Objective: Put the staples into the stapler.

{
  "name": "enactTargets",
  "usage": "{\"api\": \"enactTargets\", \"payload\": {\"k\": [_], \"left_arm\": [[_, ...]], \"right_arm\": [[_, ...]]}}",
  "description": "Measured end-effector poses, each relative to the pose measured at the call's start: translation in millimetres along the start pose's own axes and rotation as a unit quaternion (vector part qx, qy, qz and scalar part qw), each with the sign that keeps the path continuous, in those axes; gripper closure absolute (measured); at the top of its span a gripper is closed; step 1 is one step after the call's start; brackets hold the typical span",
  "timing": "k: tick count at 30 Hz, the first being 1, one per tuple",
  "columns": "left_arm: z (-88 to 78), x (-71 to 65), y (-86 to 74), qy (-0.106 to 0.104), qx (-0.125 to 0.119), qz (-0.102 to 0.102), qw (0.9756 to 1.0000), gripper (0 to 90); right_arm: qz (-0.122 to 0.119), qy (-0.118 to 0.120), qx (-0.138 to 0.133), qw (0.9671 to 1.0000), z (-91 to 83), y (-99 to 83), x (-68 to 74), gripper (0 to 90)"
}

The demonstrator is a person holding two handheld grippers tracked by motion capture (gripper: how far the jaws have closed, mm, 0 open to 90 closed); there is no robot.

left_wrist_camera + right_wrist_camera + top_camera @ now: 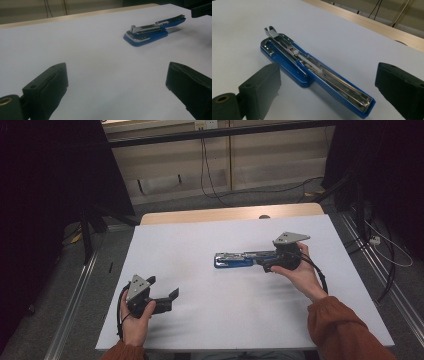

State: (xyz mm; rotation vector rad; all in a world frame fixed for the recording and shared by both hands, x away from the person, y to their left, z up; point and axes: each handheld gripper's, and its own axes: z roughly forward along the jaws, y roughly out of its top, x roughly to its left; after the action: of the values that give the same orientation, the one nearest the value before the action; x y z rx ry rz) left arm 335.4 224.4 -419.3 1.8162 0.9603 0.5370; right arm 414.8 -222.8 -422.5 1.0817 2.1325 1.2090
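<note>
A blue stapler (239,259) lies swung open flat on the white table (210,330), right of centre, its metal staple channel facing up. My right gripper (266,261) is at the stapler's right end, open. In the right gripper view the stapler (312,67) runs diagonally between the two spread jaws of that gripper (327,75), with neither pad touching it. My left gripper (162,287) rests open near the table's front left corner with nothing in it. From the left gripper (116,75) the stapler (152,31) lies well ahead to the right.
A wooden strip (225,214) runs along the table's far edge. Cables (210,180) hang and trail on the floor behind, and metal rails (75,295) flank the table. Dark curtains stand on both sides.
</note>
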Motion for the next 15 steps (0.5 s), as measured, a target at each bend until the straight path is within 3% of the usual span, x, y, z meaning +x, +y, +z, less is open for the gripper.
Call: {"api": "enactTargets", "payload": {"k": [15], "left_arm": [[1.1,-2.3,2.1,-0.003,-0.002,0.004,1.0,4.4]], "right_arm": [[0.0,-0.013,-0.021,0.9997,-20.7,-22.2,-1.9,5.7]]}}
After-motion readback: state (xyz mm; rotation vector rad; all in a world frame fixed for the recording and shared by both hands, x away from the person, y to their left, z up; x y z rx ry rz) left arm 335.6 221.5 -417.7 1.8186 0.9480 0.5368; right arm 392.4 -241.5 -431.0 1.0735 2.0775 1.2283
